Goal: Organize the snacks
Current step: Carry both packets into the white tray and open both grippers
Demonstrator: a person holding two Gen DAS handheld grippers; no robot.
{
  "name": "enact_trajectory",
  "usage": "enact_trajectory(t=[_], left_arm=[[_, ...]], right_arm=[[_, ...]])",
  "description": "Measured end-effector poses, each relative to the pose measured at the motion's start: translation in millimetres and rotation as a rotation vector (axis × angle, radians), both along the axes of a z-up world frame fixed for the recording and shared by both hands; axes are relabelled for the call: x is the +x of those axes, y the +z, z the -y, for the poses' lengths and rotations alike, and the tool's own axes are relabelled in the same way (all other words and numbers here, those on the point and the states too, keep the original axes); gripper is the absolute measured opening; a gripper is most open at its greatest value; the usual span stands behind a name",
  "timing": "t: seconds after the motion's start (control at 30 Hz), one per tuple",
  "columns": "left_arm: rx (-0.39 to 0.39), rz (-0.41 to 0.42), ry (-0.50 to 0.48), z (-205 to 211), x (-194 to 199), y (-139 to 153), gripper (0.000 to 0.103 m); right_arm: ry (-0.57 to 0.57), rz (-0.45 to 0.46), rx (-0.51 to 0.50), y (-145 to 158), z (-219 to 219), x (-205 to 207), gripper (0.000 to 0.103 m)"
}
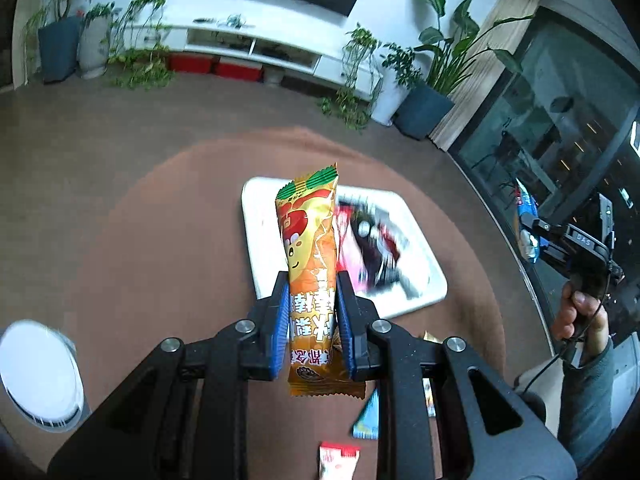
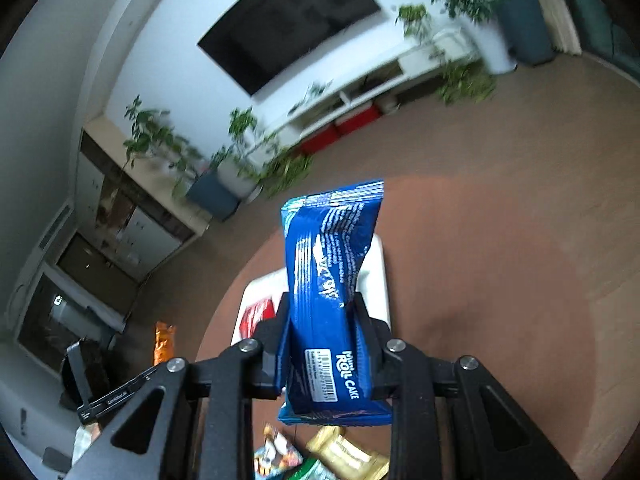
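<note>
A: Start with the left wrist view. What is the left gripper doing?

B: It is pinching an orange snack packet between its blue pads, near the packet's lower half. The packet stands almost upright, lifted above the round brown table.

A: And behind it?

B: A white tray lies on the table just past the packet, with several wrappers in it, one pink and one dark, too blurred to name. Loose packets lie near the camera, a red-and-white one and a light blue one. At the right edge a hand holds the right gripper, which carries a blue packet.

A: Now the right wrist view.

B: The right gripper is clamped on a blue Mini Roll Cake packet, held up over the table. The white tray shows behind it, a red wrapper inside. A gold packet lies below. The orange packet shows at the left.
</note>
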State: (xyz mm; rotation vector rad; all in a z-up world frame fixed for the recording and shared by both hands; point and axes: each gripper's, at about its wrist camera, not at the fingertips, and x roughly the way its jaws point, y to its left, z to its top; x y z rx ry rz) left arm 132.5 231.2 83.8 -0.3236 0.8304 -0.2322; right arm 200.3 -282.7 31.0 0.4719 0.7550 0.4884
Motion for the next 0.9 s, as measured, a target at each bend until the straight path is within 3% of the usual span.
enact_trajectory(t=[0.13,0.27,0.57,0.9], left_arm=[[0.014,0.024,-0.015,3.9,30.0,8.9,0.020],[0.030,-0.005,-0.056,19.9,63.8,-4.9,0.020],[0.057,-0.097,-0.047,42.4,123.2,-68.8,0.020],[0.073,-0.150,-0.051,51.5,152.3,-110.4,0.020]], right_arm=[[0.016,0.032,-0.026,14.7,-20.2,18.2,0.029],[0.072,-0.003,-0.057,5.7,-55.8,42.1,0.029],[0.157,-0.149,-0.207,-65.8,-130.4,73.5,0.029],[0.147,-0.214,-0.324,-93.1,-147.2,88.5,0.029]])
